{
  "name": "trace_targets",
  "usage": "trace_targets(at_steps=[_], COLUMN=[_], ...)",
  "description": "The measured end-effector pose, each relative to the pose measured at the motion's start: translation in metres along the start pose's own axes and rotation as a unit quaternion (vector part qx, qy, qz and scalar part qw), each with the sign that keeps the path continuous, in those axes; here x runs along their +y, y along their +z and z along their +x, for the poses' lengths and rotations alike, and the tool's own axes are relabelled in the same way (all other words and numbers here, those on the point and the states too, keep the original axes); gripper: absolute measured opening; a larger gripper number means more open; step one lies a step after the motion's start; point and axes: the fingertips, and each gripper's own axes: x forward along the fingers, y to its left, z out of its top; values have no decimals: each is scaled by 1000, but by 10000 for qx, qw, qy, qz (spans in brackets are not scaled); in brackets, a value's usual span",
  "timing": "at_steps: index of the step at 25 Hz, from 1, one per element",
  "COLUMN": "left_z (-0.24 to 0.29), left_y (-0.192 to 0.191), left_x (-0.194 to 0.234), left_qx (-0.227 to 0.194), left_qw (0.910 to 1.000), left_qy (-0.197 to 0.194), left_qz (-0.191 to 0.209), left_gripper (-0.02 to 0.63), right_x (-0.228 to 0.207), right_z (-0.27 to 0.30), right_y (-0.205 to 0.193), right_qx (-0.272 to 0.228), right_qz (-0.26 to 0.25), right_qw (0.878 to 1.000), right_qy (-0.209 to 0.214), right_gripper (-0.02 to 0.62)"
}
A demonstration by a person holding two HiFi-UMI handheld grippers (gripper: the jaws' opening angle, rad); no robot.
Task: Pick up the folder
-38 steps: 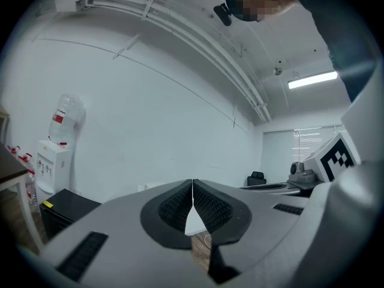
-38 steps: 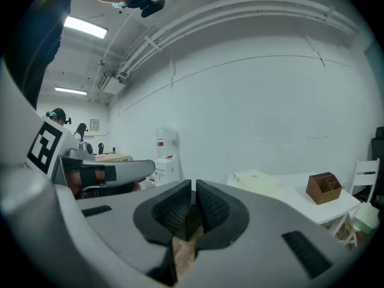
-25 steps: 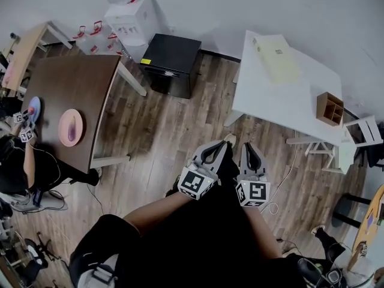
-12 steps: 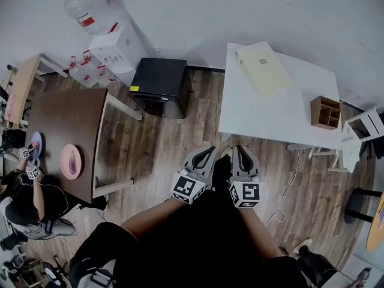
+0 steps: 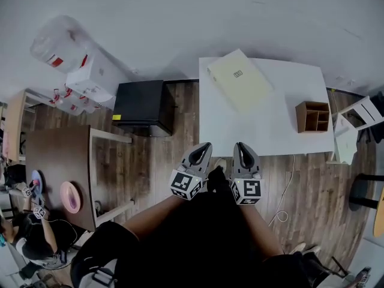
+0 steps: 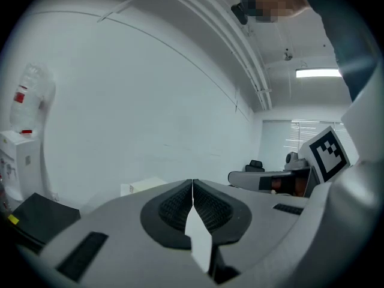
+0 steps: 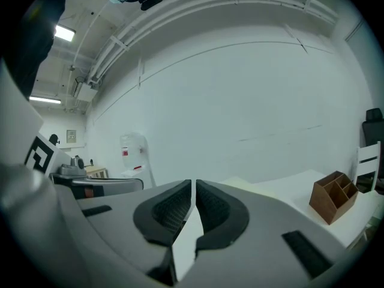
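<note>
The left gripper, broad and grey with black ribbed pads, has its jaws pressed together, and nothing sits between them. Just above the left jaw peeks a pale, flat cream folder, probably lying on a white surface, though little of it shows. A black box-shaped cabinet stands at lower left, with a white water dispenser carrying a clear bottle above it. A black-and-white marker cube shows at right, under a long ceiling light.
</note>
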Motion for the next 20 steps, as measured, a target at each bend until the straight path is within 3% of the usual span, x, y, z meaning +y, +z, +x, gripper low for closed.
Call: trace_targets(at_steps=[8, 14, 20], left_z=[82, 111, 132], left_y=[0, -6, -18], left_x=[28, 51, 67], left_qx=[268, 394, 641], left_qw=[9993, 9975, 9957], left_qy=[255, 574, 619], left_qz=[-75, -132, -242], left_gripper=[15, 15, 15], right_x=[-67, -91, -114], right_z=[62, 96, 113], right_y=[5, -7, -19], right_qx=[93, 272, 487], right_qz=[171, 169, 270], right_qw=[9998, 9990, 9983], right_qy=[75, 296, 199], right_gripper=[38, 38, 38])
